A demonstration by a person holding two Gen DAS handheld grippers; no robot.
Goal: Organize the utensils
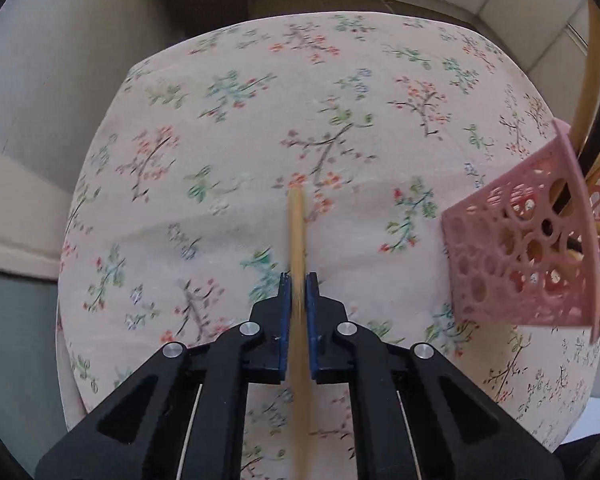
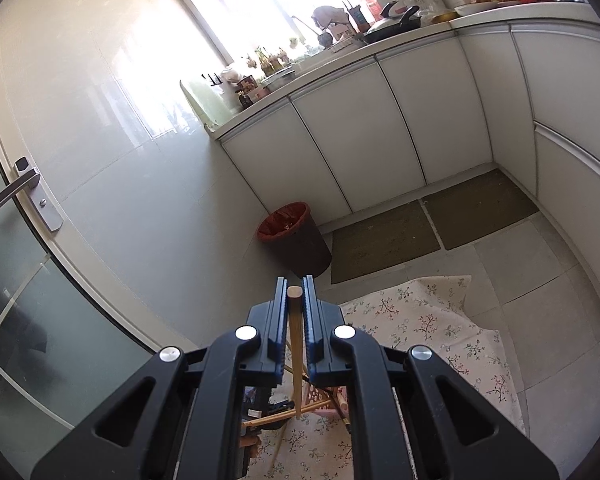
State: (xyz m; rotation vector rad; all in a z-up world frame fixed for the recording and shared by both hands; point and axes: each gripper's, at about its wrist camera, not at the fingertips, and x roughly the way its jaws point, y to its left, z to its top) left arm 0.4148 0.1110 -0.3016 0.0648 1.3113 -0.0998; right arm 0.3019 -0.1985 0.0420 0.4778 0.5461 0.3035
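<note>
The left gripper (image 1: 299,280) is pointing down at the flowered cloth (image 1: 220,120) and its blue pads are clamping a pale wooden chopstick (image 1: 296,216), which is lying along the cloth with its far end pointing away. The right gripper (image 2: 296,292) is also clenched, on another wooden stick (image 2: 296,344), and it is holding this one higher, above the table, with the stick hanging down from the jaws toward the pink holder (image 2: 324,396) below.

The pink perforated holder (image 1: 512,256) is standing near the right edge of the table, and several chopsticks (image 1: 592,80) are already leaning out of it, so I judge that a good part of the sorting is done (how many sticks are still loose, I cannot tell). What is left, it seems: the two held sticks are still needing to go into the holder.

For moving there is much free cloth between the left gripper and the holder. The holder is sitting close to the table edge, so a hard push sideways could be tipping it off.
</note>
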